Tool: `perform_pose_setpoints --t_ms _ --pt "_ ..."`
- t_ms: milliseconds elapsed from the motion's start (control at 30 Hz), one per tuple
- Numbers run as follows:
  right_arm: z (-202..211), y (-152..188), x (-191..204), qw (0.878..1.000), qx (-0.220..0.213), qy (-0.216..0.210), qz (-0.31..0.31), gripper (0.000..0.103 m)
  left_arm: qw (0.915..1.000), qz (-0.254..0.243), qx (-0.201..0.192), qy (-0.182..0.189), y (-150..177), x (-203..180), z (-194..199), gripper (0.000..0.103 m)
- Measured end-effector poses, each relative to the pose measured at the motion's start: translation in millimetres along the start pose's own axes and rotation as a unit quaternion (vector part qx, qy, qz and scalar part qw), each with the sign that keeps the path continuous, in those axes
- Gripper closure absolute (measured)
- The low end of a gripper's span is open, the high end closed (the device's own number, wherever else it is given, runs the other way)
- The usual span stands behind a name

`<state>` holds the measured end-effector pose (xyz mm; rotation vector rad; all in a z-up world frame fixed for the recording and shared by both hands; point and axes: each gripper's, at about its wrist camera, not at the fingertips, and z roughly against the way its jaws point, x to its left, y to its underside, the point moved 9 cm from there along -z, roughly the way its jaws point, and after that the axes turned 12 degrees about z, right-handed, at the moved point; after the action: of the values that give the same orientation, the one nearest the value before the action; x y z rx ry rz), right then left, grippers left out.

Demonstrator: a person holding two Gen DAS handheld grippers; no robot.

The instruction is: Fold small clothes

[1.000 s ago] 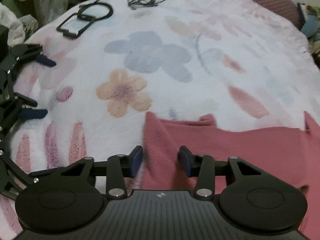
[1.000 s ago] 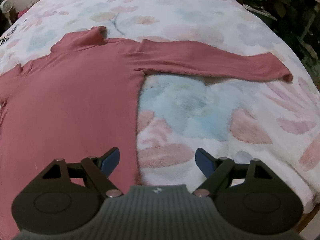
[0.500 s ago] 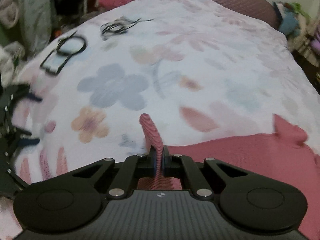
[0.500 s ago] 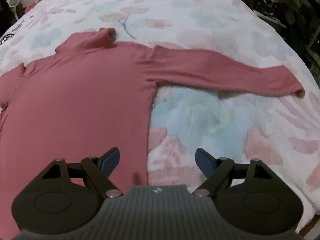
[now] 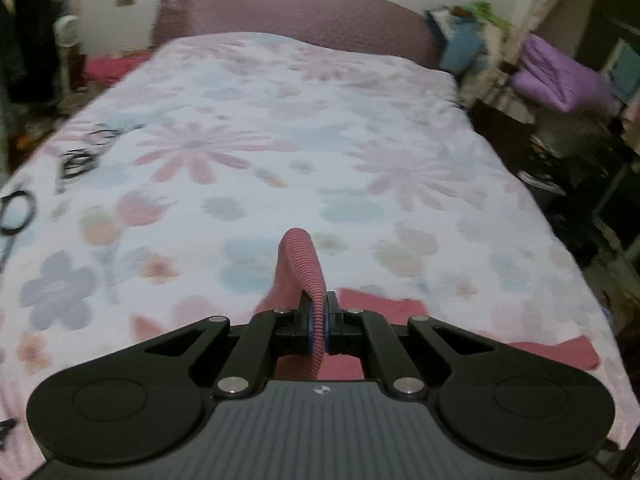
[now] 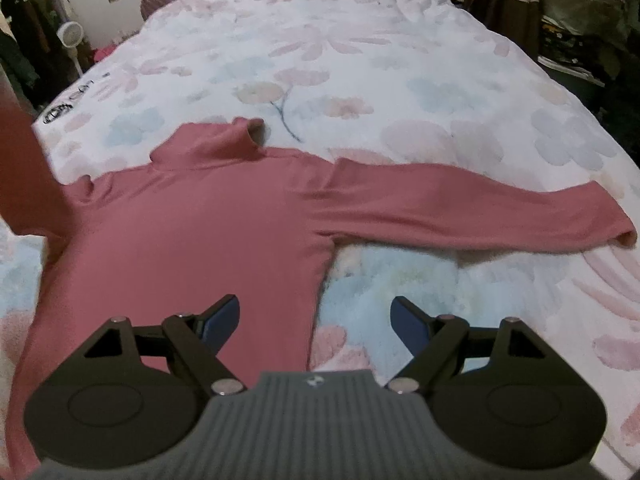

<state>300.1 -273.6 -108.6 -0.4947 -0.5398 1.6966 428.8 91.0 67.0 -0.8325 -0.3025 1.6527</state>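
A pink ribbed turtleneck top (image 6: 208, 224) lies flat on the floral bed cover, collar toward the headboard, its right sleeve (image 6: 472, 208) stretched out sideways. My left gripper (image 5: 318, 326) is shut on the left sleeve's cuff (image 5: 302, 264), which stands up in a loop above the jaws, lifted off the bed. That raised sleeve shows at the left edge of the right wrist view (image 6: 24, 184). My right gripper (image 6: 314, 320) is open and empty, hovering over the top's right side seam near the hem.
The floral bed cover (image 5: 280, 128) fills both views, with a mauve headboard (image 5: 288, 12) at the far end. Black cables and straps (image 5: 80, 156) lie at the bed's left edge. Cluttered furniture and purple bedding (image 5: 560, 76) stand to the right.
My left gripper closed on the sleeve cuff and lifted it, swinging to the right. My right gripper stayed open and drew back slightly.
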Motion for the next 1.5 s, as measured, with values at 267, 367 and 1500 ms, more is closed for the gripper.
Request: perform_pose_setpoints --t_ms 267,367,1500 --pt "-15 2 -22 1.0 -0.002 0.0 -0.01 0.025 0.9934 0.034 0.086 0.068 55 -77 -104 0.099" --pt "-30 3 -33 1.0 0.005 0.003 -0.017 0.025 0.9881 0.036 0.123 0.084 82 -97 -140 0.099" --pt "-150 -115 54 0.999 0.036 0.001 0.013 0.086 0.9828 0.018 0.179 -0.041 178 108 -152 0.061"
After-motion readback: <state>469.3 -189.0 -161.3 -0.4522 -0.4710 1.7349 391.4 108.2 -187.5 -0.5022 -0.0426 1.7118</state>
